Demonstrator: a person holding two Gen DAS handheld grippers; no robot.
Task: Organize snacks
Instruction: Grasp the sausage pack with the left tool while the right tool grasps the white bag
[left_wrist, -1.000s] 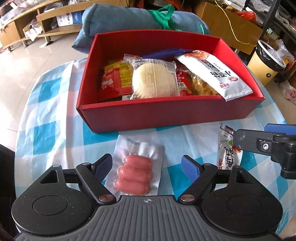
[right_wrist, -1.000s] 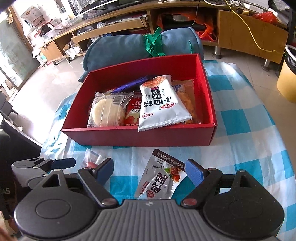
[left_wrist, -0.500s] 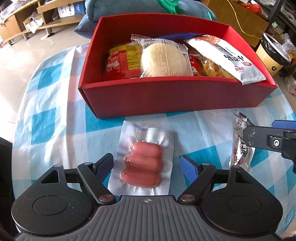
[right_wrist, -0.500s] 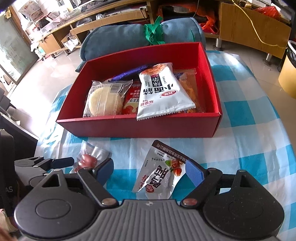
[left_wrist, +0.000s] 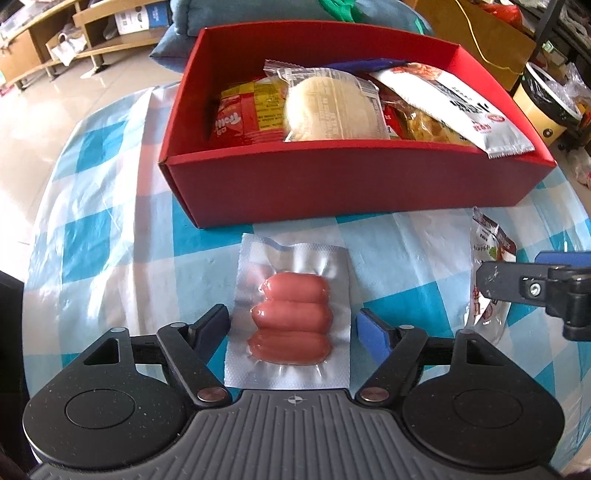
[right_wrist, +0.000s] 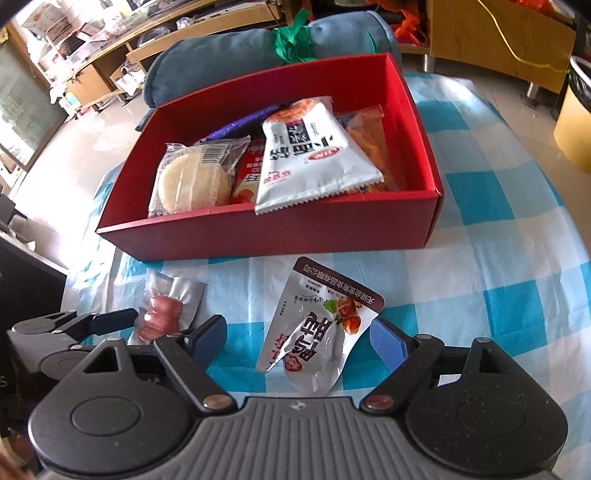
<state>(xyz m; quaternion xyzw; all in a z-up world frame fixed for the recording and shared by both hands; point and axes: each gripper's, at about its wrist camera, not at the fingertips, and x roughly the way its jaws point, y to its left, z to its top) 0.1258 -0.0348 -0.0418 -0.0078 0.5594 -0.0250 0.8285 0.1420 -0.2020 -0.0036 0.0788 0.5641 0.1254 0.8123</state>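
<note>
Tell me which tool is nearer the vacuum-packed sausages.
Left. The left tool straddles the sausage pack, jaws just closing, pads not yet pressing. The right tool sits beside it, over the silver snack pouch.

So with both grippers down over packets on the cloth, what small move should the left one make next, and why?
Probably keep closing the left gripper on the sausage pack. Its jaws have just been closing, the pack lies flat between them on the tablecloth, and the pads do not yet seem to press its edges. Once gripped, it can be lifted into the red box just beyond it.
</note>
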